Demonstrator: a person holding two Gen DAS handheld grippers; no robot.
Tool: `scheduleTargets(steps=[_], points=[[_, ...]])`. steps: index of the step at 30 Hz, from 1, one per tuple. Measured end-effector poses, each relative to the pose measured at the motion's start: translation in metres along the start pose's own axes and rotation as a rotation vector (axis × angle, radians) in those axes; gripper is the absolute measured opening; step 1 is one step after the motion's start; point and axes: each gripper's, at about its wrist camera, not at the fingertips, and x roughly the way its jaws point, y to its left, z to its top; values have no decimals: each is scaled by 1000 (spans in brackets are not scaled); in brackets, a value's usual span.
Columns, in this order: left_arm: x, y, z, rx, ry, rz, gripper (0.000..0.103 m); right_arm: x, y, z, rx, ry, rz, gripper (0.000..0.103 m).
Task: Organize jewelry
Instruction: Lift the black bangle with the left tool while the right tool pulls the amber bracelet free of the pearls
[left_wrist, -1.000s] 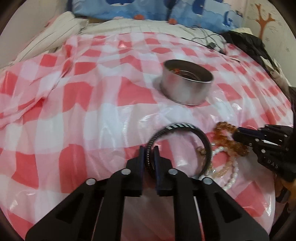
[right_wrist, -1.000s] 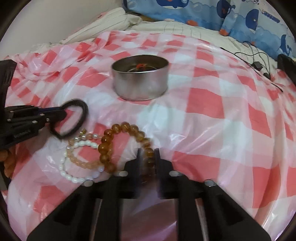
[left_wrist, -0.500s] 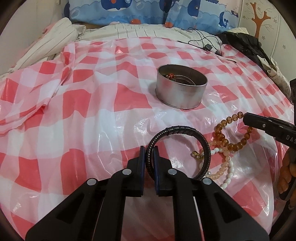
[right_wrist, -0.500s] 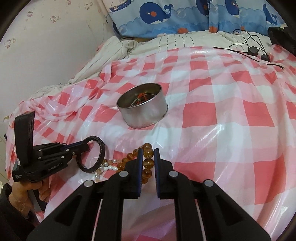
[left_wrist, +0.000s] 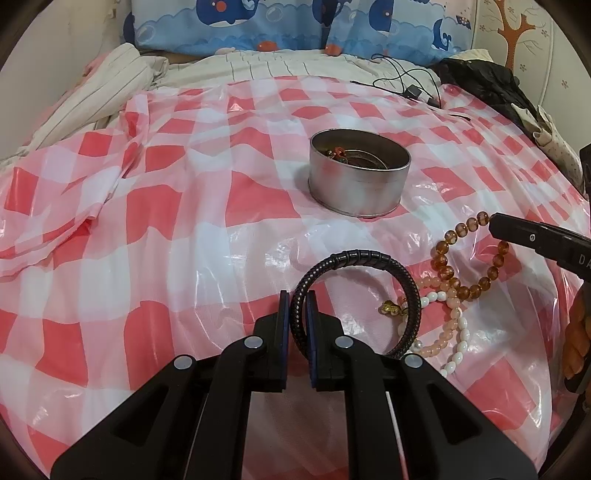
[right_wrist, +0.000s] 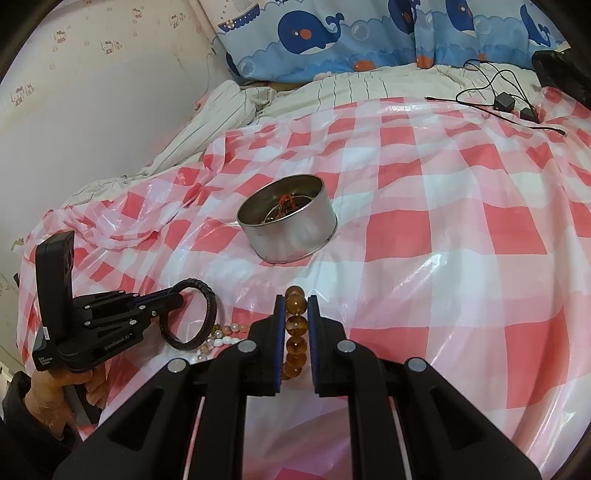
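Between the pads of the right hand-held gripper (right_wrist: 294, 321) a strand of the amber bead bracelet (right_wrist: 295, 325) was pinched, its beads running in a line along the fingers and the rest of the loop hanging out of that camera's sight below; in the left wrist view the same bracelet (left_wrist: 466, 260) drooped as an open loop from that gripper's tip, clear of the cloth. The left hand-held gripper (left_wrist: 297, 317) was likewise pressed together, on the black braided bangle (left_wrist: 360, 295), which stood on edge with its ring extending ahead and to the right of the fingers. Just below and beside both held pieces, a pearl and pink bead strand (left_wrist: 452, 321) with a small gold charm lay loose on the red-checked plastic sheet (left_wrist: 155, 229) that covers the bed. Ahead of both grippers, well apart from either, stood the round metal tin (right_wrist: 291, 229), open at the top with some jewelry already inside. From the right gripper it lay nearly straight ahead, a shade to the left; from the left gripper, ahead and to the right. Neither seemed clearly nearer, so either could probably carry forward and release over the rim.
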Motion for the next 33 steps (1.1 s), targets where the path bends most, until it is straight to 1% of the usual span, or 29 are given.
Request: scheduleTargets(steps=[14,17,21,23,24,25,27,28,29,30,32,33], points=[[2,0,0,-1,6,5,8,0,0,1,1,8,-8,12],[5,0,-1,-1,21,12,8,3,-1,0,-1,18,-21,12],[7,3,-2,-11,34,12,8,11,-3,-3,-10,61,-71,14],[8,3,-2,-15,37,13,10,14,-5,-4,-8,72,-81,28],[8,4,-2,-18,38,18,13,14,-4,-4,-11,70,-91,41],[7,4,-2,-21,38,22,15,14,-3,-5,-18,68,-97,43],[7,5,-2,-32,36,23,23,13,-2,-5,-35,65,-111,43],[7,6,-2,-36,35,24,25,13,-1,-6,-42,66,-121,46],[7,7,-2,-39,34,26,30,15,1,-7,-53,70,-134,48],[8,6,-2,-40,32,25,31,16,1,-7,-58,74,-141,50],[8,6,-2,-38,31,25,34,23,4,-9,-90,101,-171,51],[9,5,-2,-36,31,25,37,27,5,-11,-109,116,-192,54]])
